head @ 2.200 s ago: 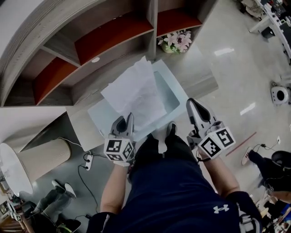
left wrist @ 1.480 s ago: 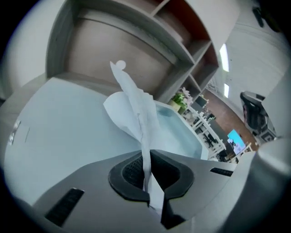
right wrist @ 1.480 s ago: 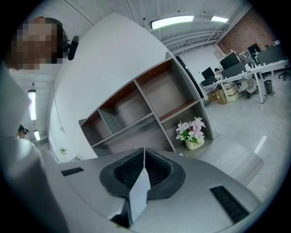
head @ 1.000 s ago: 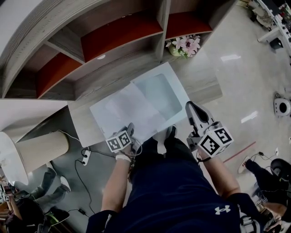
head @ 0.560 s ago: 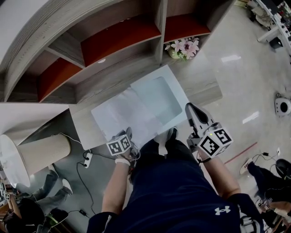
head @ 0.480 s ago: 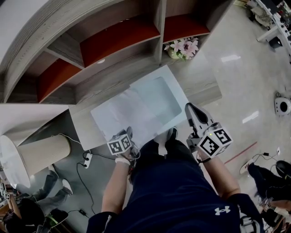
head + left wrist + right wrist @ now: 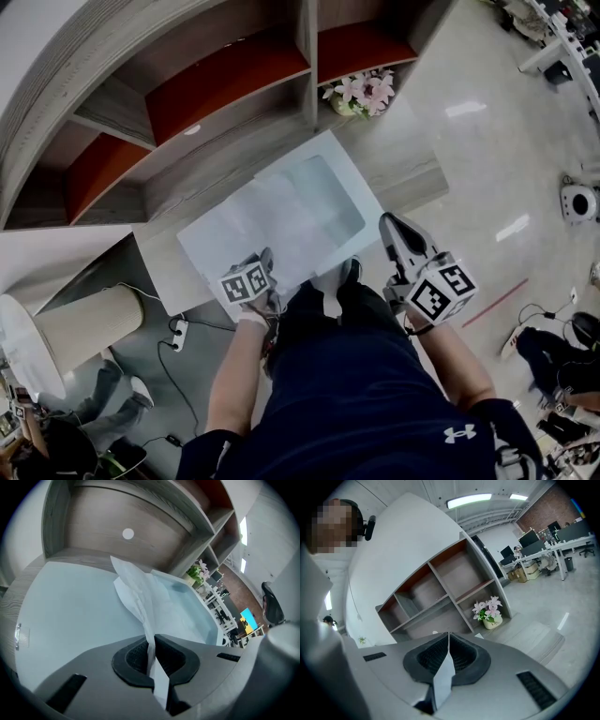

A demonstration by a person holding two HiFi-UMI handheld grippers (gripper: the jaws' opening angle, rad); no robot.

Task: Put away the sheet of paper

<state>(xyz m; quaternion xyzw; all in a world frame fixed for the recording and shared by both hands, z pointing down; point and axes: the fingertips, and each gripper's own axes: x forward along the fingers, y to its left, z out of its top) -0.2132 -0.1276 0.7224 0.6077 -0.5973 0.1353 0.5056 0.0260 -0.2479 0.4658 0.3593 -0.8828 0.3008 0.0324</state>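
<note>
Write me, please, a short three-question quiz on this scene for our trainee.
1. True or false: the left gripper has its jaws shut on the sheet of paper.
2. What stands by the shelves, beyond the pale blue tray? A. a pot of flowers B. a kettle C. a stack of books
3. Fill in: between its shut jaws the right gripper holds ___.
Key: 1 true; 2 A; 3 nothing.
</note>
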